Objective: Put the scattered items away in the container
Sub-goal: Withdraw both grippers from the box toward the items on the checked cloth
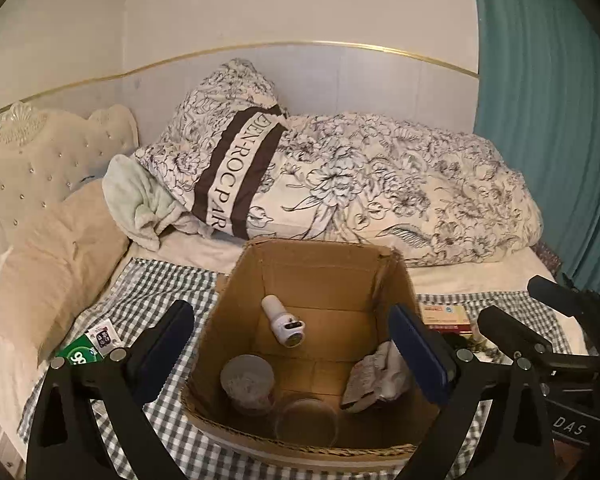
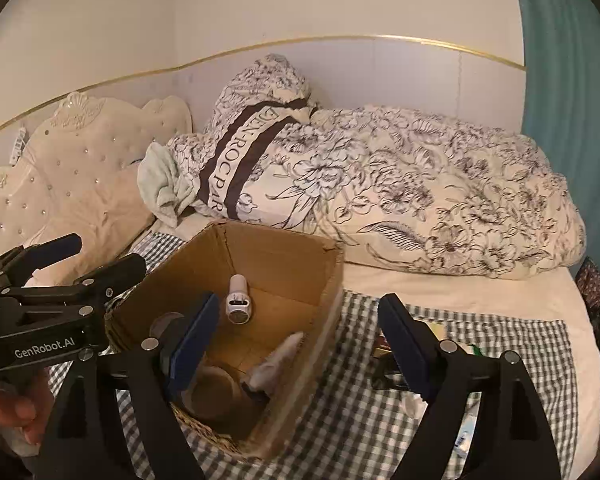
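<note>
My left gripper (image 1: pixel 292 344) hangs over the cardboard box (image 1: pixel 316 256), jaws spread wide and holding nothing; between them, down inside the box, lie a small white device (image 1: pixel 283 322), a round tub (image 1: pixel 247 380), a clear glass dish (image 1: pixel 306 420) that I can barely make out against the cardboard, and a crumpled packet (image 1: pixel 374 380) half hidden behind my right-hand finger. Outside my left finger a green packet (image 1: pixel 78 354) and a small sachet (image 1: pixel 105 337) lie on the checked cloth (image 1: pixel 148 292), the green one partly cut off by my frame. My right gripper (image 2: pixel 300 340) is also released and empty, its left finger over the box, its right over the cloth. Beyond that finger a flat carton (image 1: pixel 446 314) lies, mostly covered in the right view, and the bits beside it are too dark to name.
</note>
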Action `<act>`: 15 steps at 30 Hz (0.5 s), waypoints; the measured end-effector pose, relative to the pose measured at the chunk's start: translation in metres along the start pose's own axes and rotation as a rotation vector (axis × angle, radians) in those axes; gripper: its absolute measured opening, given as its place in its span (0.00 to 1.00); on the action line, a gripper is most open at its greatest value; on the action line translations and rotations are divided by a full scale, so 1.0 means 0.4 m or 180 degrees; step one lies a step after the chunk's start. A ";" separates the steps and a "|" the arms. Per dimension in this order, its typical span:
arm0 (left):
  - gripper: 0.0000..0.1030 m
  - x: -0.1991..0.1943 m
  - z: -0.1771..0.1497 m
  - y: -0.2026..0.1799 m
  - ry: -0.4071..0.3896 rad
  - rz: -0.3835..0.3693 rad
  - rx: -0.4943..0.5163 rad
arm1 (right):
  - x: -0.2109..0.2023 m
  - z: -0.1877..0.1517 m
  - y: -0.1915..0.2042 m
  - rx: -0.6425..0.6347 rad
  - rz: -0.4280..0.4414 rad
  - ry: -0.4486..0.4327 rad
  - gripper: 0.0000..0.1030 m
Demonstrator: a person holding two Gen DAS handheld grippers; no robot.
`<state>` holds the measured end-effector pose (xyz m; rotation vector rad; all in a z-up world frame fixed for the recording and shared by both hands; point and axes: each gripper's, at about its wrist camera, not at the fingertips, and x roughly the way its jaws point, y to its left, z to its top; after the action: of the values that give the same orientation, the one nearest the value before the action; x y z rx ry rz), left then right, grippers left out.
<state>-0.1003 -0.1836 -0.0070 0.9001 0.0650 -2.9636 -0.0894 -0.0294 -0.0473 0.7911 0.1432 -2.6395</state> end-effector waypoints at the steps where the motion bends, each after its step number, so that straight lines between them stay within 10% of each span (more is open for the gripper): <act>1: 0.99 -0.004 -0.002 -0.006 -0.0002 -0.0017 -0.0011 | -0.013 -0.004 -0.008 -0.0004 -0.0025 -0.0019 0.82; 15: 1.00 -0.071 -0.027 -0.138 -0.0105 -0.0180 0.0123 | -0.148 -0.042 -0.161 0.0389 -0.0180 -0.0244 0.86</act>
<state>-0.0738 -0.1269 0.0014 0.8678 0.0327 -3.0410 -0.0601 0.0528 -0.0298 0.7331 -0.0170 -2.7489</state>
